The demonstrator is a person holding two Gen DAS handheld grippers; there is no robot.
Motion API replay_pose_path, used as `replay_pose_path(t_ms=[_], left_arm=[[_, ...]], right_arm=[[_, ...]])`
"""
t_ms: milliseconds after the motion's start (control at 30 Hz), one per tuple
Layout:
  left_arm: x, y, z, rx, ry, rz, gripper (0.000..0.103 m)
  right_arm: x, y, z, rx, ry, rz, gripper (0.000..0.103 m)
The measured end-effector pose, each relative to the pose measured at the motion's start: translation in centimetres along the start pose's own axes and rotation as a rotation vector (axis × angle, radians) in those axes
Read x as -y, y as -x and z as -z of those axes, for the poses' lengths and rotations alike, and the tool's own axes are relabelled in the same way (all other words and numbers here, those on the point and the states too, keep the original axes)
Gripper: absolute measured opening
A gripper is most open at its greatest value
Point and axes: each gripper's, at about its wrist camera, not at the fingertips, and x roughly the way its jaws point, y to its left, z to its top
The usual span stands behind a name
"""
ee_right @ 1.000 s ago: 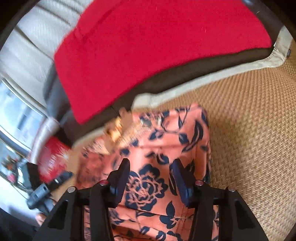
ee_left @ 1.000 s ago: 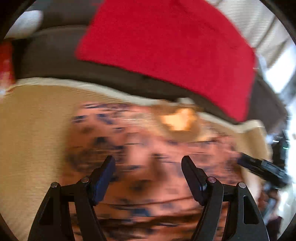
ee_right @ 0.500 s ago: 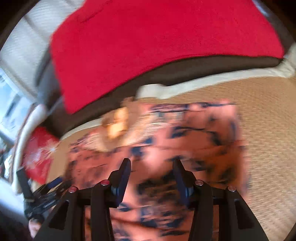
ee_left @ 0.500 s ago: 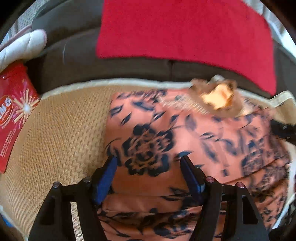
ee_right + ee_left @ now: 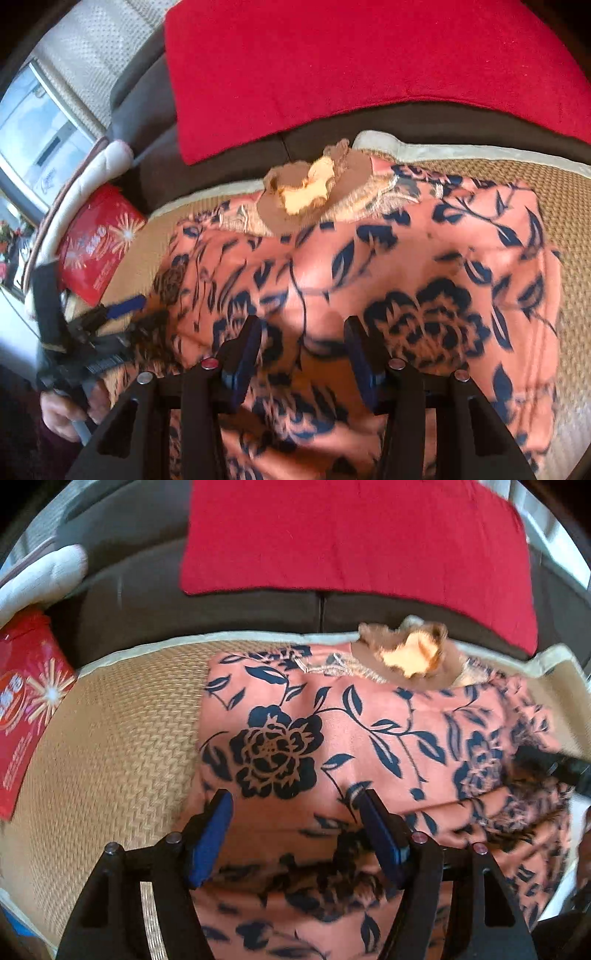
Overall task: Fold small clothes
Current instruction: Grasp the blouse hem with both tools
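floral garment (image 5: 369, 738) spread flat on woven mat (image 5: 110, 738), ready for folding | left tongs (image 5: 295, 834) apart, empty | right tongs (image 5: 303, 350) apart, empty, over near hem

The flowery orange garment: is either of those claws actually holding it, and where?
Neither seems to. The left gripper and right gripper both stand open above the floral garment, with no cloth pinched between their pads.

a dark sofa (image 5: 236, 598) carries a red cushion (image 5: 351, 535); woven mat (image 5: 110, 746) below it, bright window (image 5: 33, 122) left of the cushion.
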Motion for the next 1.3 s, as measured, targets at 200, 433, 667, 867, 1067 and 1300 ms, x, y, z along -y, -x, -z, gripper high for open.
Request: replay_pose_path(t_ms=[200, 433, 667, 867, 1067, 1300], left_arm=[[-0.2, -0.8, 2.7, -0.109, -0.016, -0.050, 0.072], [-4.4, 8.4, 7.4, 0.060, 0.099, -0.022, 0.072], [-8.1, 11.4, 17.4, 0.042, 0.235, 0.026, 0.075], [-9.8, 9.3, 23.9, -0.067, 0.386, 0.051, 0.080], [-10.9, 6.6, 24.5, -0.169, 0.495, 0.127, 0.080], [-9.8, 3.9, 24.3, -0.234, 0.446, 0.099, 0.080]], right_arm=[[-0.2, 1.3, 2.5, -0.010, 0.017, 0.040, 0.051], [2.7, 10.2, 6.8, 0.147, -0.076, -0.078, 0.070], [6.8, 14.5, 14.7, 0.081, -0.194, -0.114, 0.072], [7.7, 13.6, 21.4, -0.102, -0.200, -0.028, 0.072], [8.5, 10.0, 23.3, -0.256, -0.250, 0.071, 0.072], [8.9, 6.7, 23.4, -0.299, -0.303, 0.107, 0.072]])
